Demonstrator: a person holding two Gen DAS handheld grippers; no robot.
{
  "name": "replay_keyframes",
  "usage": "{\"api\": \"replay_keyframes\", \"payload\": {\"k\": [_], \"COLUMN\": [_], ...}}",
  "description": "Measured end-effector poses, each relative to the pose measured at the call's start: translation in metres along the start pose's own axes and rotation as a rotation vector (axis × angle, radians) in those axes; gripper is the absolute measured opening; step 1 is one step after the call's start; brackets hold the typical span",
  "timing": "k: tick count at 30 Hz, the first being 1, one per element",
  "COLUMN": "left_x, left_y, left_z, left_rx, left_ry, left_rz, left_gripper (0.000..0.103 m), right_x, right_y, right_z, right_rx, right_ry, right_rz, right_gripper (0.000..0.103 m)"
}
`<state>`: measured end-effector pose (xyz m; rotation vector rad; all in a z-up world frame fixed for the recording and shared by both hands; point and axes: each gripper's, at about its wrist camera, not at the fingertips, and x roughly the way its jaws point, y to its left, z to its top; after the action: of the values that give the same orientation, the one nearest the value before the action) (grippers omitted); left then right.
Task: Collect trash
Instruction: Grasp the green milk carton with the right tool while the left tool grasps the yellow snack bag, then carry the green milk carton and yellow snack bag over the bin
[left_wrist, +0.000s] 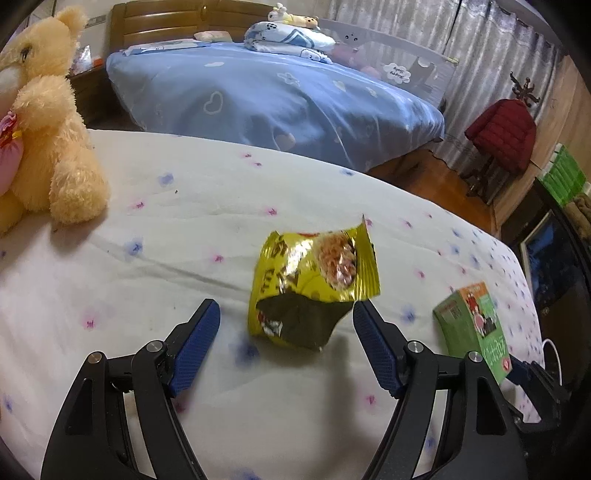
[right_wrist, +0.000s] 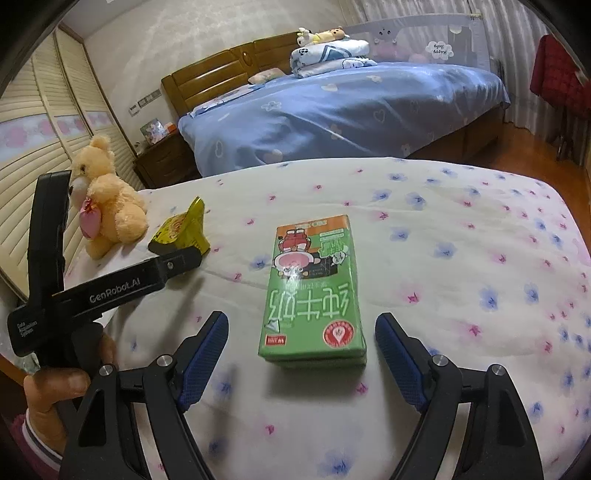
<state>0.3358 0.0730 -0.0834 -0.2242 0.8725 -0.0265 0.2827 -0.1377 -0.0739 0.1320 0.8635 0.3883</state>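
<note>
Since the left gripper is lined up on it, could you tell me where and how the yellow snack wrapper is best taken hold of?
Grip the yellow snack wrapper across its crumpled lower body, coming from the near side, probably straight ahead along the fingers. The left gripper already stands open with a finger on either side of that end. The foil stands up off the flowered sheet, so it should pinch flat easily; the upper torn flap looks too flimsy.

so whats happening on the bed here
A person holds a gripper in each hand over a flowered bedsheet, clearing trash. The left gripper is open, its fingers either side of a crumpled yellow snack wrapper, not yet pressing it. The right gripper is open around a green milk carton lying flat. A teddy bear sits nearby.
</note>
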Motion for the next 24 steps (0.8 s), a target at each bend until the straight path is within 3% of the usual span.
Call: {"api": "replay_keyframes", "payload": {"k": [1,2,3,4,5,8,12,24], "left_x": [0.000,0.001,0.003,0.003,0.003,-0.001,-0.018,-0.059], "left_y": [0.001,0.001,0.001,0.001,0.001,0.001,-0.005,-0.031], "left_z": [0.000,0.001,0.002,0.002,0.003,0.001,-0.007,-0.059], "left_rx": [-0.002,-0.002,-0.002,0.000,0.000,0.004,0.039,0.062], "left_ry": [-0.004,-0.006,-0.002,0.001,-0.004,-0.019,-0.071,-0.042], "left_rz": [-0.003,-0.007,-0.013,-0.014,-0.016,-0.044,-0.044,-0.137], "left_gripper": [0.071,0.058,0.047,0.044,0.038,0.021,0.019,0.018], "right_x": [0.000,0.000,0.001,0.002,0.003,0.001,-0.006,-0.050], "right_y": [0.001,0.001,0.002,0.002,0.002,0.002,0.002,-0.008], "right_z": [0.000,0.001,0.000,0.000,0.000,0.000,-0.003,-0.035], "right_rx": [0.000,-0.002,-0.003,-0.005,-0.005,-0.005,-0.003,0.041], "right_ry": [-0.002,-0.004,-0.003,0.000,0.005,-0.003,-0.020,-0.055], "right_rz": [-0.004,-0.009,-0.014,-0.021,-0.030,-0.037,-0.037,-0.004], "right_gripper": [0.082,0.079,0.071,0.059,0.055,0.054,0.054,0.054]}}
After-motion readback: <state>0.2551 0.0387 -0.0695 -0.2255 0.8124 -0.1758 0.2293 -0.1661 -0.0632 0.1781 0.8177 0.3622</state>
